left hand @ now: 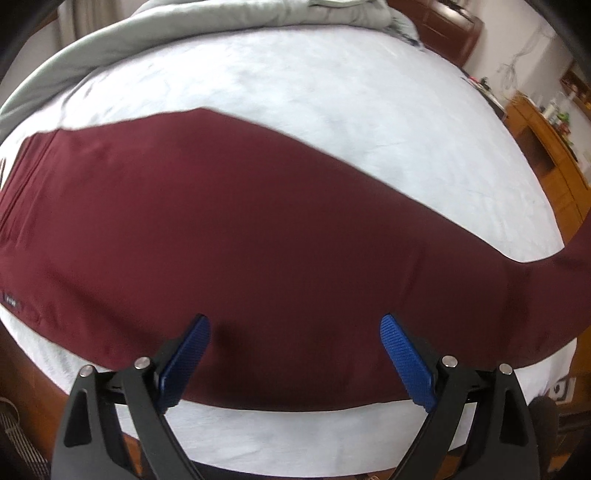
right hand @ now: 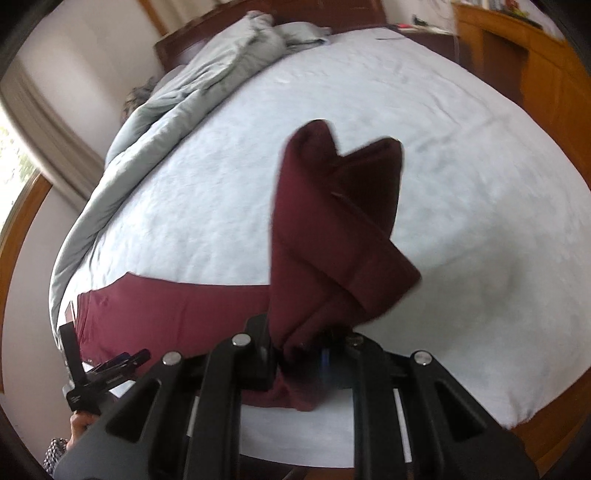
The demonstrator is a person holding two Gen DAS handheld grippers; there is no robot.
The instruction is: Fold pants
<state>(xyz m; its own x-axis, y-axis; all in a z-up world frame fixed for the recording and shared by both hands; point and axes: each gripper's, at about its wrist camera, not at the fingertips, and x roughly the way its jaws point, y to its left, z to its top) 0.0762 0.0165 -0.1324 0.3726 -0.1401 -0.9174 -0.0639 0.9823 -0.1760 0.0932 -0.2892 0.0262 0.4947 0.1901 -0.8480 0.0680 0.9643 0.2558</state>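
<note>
A home bedroom: a wide bed point(right hand: 229, 177) with rumpled grey duvet point(right hand: 207, 74), wooden headboard point(right hand: 192, 33) and wooden cabinets point(right hand: 517, 48).

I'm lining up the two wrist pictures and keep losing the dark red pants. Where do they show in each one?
Left wrist view: the pants lie flat across the middle, from the left edge to the right edge.
Right wrist view: a band at lower left, and the leg end lifted at centre, pinched in the right claw.
Shared landmark: the grey duvet bunched at the bed's far side.
</note>
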